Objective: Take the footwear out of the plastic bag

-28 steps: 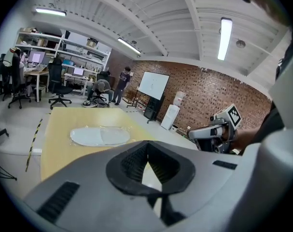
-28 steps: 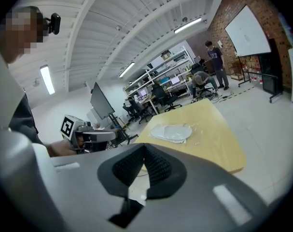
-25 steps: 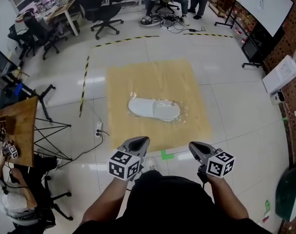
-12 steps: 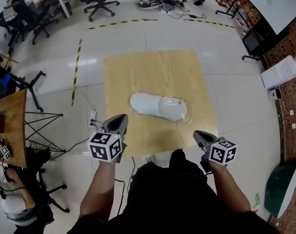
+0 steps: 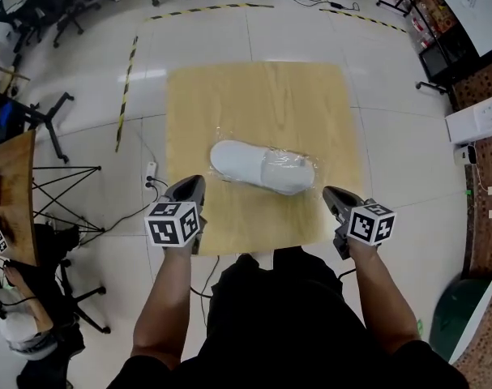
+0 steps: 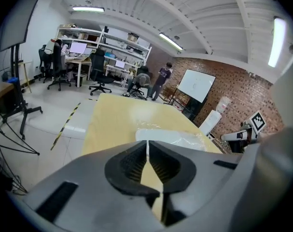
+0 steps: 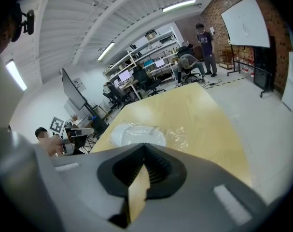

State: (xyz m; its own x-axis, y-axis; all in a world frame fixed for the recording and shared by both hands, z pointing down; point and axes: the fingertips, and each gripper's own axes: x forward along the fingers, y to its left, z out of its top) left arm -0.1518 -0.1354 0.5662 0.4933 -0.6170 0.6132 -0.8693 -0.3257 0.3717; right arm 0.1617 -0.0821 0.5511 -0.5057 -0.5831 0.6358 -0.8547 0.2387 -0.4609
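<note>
A white slipper (image 5: 258,166) lies sealed in a clear plastic bag (image 5: 304,162) near the middle of a light wooden mat (image 5: 254,96) on the floor. Both grippers hover over the mat's near edge, apart from the bag. My left gripper (image 5: 193,184) is at the slipper's near left, jaws all but together with only a thin slit between them and nothing in it. My right gripper (image 5: 330,193) is at the near right, shut and empty. In the left gripper view the bagged slipper (image 6: 175,137) shows just past the left gripper (image 6: 146,144). In the right gripper view the slipper (image 7: 136,134) lies beyond the right gripper (image 7: 145,149).
A power strip (image 5: 150,173) with its cable lies by the mat's left edge. A black stand's legs (image 5: 67,193) and a wooden table (image 5: 10,193) are at the left. Yellow-black tape (image 5: 126,83) marks the floor. A white box (image 5: 481,120) sits at the right.
Both grippers have moved forward and down toward the mat and spread apart, now flanking the slipper's near side. The view has tilted further down over the mat.
</note>
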